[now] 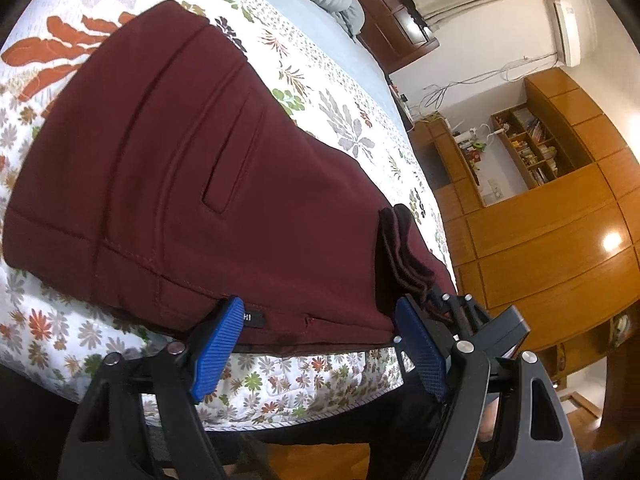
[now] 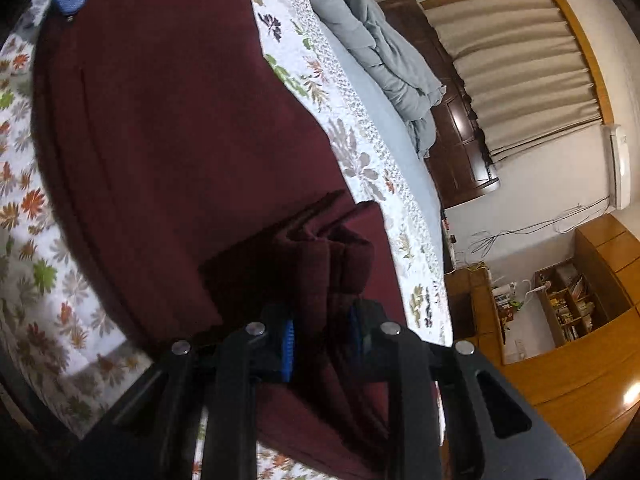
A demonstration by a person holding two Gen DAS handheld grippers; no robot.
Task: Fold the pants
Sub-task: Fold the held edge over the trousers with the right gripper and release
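A small black label [image 1: 254, 317] sewn at the waistband edge of the maroon pants [image 1: 192, 184] shows only the pale letters "HI"; the rest is hidden behind a blue pad, and no other writing is legible. The pants lie folded on a white quilt with a floral print [image 1: 348, 128] spread over the bed, near its front edge. The left gripper [image 1: 320, 316] is spread wide, its blue pads [image 1: 218, 344] either side of the waistband edge, clamping nothing. The right gripper [image 2: 320, 340] is closed on a bunched stack of pant layers [image 2: 340, 256] at the near right corner of the pants. Farther back lie a pale blue sheet and a rumpled grey-blue comforter [image 2: 384, 52]. Beyond the bed stand a dark wooden headboard [image 2: 452, 120], beige curtains [image 2: 516, 68], a wall air conditioner [image 2: 620, 168], and glossy orange-brown wooden cabinets with cluttered open shelves [image 1: 532, 148].
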